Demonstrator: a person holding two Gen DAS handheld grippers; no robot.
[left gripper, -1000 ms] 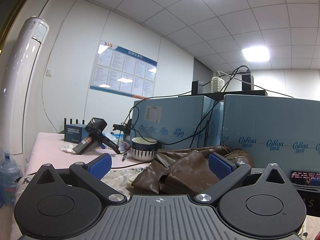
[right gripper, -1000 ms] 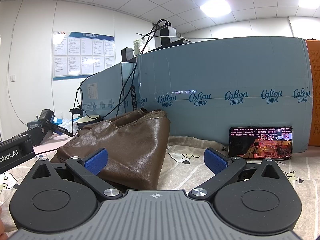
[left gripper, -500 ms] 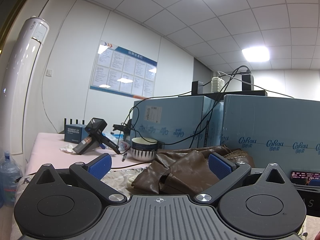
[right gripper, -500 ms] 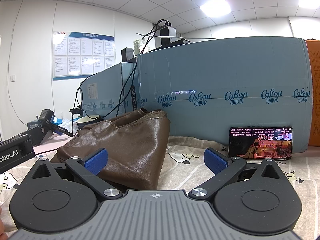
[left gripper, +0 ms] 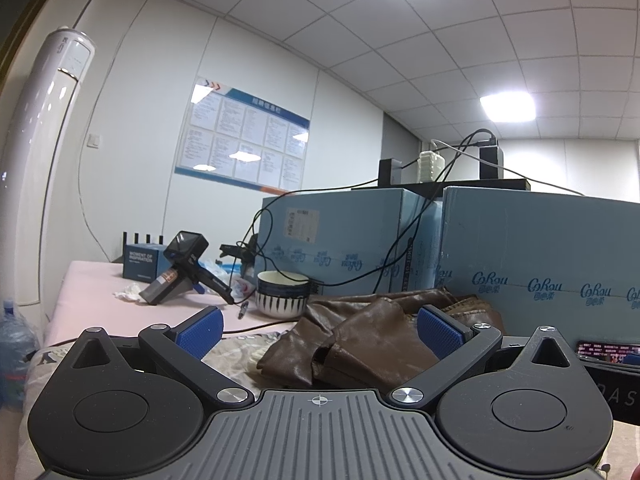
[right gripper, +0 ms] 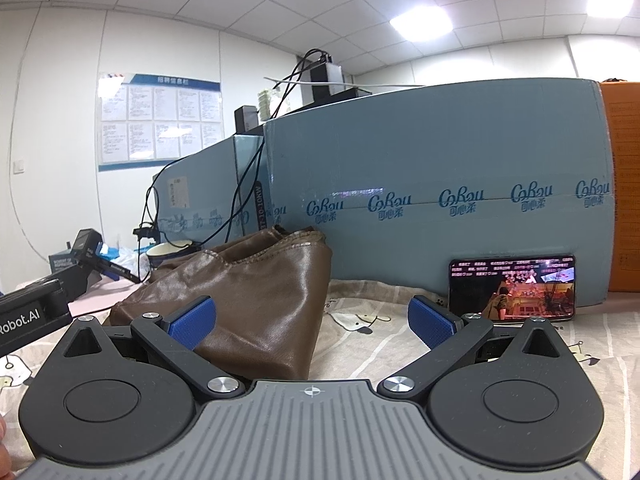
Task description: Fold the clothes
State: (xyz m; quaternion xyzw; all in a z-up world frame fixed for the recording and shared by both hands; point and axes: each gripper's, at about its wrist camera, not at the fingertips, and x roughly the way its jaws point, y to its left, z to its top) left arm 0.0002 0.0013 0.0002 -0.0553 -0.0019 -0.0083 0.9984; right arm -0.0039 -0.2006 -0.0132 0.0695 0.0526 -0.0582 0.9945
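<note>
Nearest the left wrist camera, the left gripper (left gripper: 319, 330) stands with its jaws spread wide and nothing between its blue pads (left gripper: 200, 330); it holds nothing and touches nothing. The right gripper (right gripper: 311, 320) is likewise wide open and empty, its left pad showing in front of the lower edge of the garment without any visible contact. Just beyond both claws lies the brown leather garment (right gripper: 256, 300), crumpled in a heap on the patterned bed sheet (right gripper: 520, 344), with one stitched edge standing up toward the boxes behind it; in the left wrist view the same garment (left gripper: 372, 340) sits between the fingers' line of sight, rumpled and folded over itself. To the right of the garment, a phone (right gripper: 513, 289) with a lit screen leans upright against the big blue carton (right gripper: 460, 216). Left of the garment and further back, a striped bowl (left gripper: 283, 294) stands on the pink tabletop (left gripper: 92, 292); what it contains cannot be seen from this low angle. Near it rests a black handheld device (left gripper: 180, 270), tilted, and behind that a small blue box (left gripper: 143, 265). A second blue carton (left gripper: 332, 240) stands behind the bowl, with black cables draped over it, and a notice board (left gripper: 244, 148) hangs on the far wall.
</note>
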